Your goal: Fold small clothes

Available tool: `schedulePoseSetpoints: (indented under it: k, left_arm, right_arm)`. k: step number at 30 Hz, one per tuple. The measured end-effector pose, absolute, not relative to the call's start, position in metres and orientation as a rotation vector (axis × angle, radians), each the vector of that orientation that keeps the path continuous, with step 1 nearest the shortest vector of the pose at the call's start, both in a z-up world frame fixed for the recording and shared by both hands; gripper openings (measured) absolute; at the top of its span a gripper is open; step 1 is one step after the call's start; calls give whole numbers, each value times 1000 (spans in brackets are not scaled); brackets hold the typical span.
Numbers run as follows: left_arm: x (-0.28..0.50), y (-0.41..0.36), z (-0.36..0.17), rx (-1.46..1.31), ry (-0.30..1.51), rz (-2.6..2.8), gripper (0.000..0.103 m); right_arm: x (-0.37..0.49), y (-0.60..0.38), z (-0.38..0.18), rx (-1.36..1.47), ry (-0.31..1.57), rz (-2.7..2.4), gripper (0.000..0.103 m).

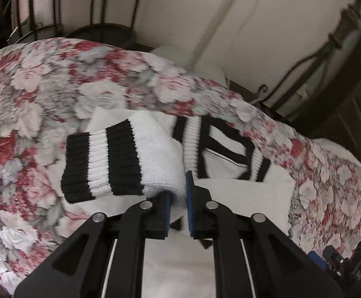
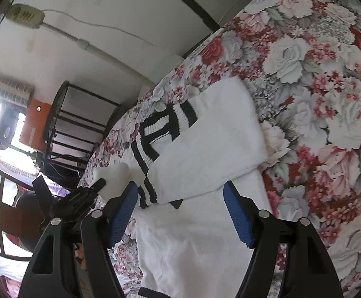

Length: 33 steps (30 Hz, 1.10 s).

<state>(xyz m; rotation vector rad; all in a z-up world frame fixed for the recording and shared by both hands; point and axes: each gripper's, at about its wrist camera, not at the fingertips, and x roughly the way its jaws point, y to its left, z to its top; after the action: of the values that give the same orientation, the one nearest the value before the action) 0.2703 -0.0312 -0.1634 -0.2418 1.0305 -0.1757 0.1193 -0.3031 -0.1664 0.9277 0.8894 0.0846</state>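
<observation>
The left tool (image 1: 178, 203) pinches the sweater's striped sleeve (image 1: 120, 164); lay it flat across the sweater's body (image 2: 192, 243). The right tool (image 2: 180, 213) hovers wide, empty.

The left claw (image 1: 178, 206) pinches a white sleeve (image 1: 155, 159) with a black-striped cuff (image 1: 100, 161), above the white sweater (image 1: 230, 149) on a floral bedspread (image 1: 56, 79).

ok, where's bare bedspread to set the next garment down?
Free: floral bedspread beyond the folded right sleeve; also past the striped cuff held by the left gripper. Crowded: around the V-neck collar, under the open right gripper.
</observation>
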Motion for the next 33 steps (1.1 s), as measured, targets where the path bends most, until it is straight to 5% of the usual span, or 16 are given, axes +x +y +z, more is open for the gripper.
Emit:
schedulePoseSetpoints:
  k: [16,17,19,21,26,29,33]
  left_arm:
    - [254,-146,-212,-14,1093,-308,10]
    - [254,-152,-222,11,1119,-312,13]
    - [252,-164,-246,78,1183,-297,52]
    - [245,-173,-258,140,1198,-277,67]
    - [230,-180,-244,248,1144,-331,77]
    - [233,-150,-217,171,1096,-317,91]
    - [248,-87,-185,14,1070,-238,92]
  right_arm:
    - [96,-345,-178,1003,863,23,72]
    - [96,-346,-180,1011,864,21,72]
    - [96,-349,-182,1032,863,12,72]
    - [99,-350,-184,1055,858,4,72]
    - [117,-339,-180,1061,840,3,72]
    - [130,-328,-182,1060,840,5,72]
    - [153,-304,-187,1012,862,4,72]
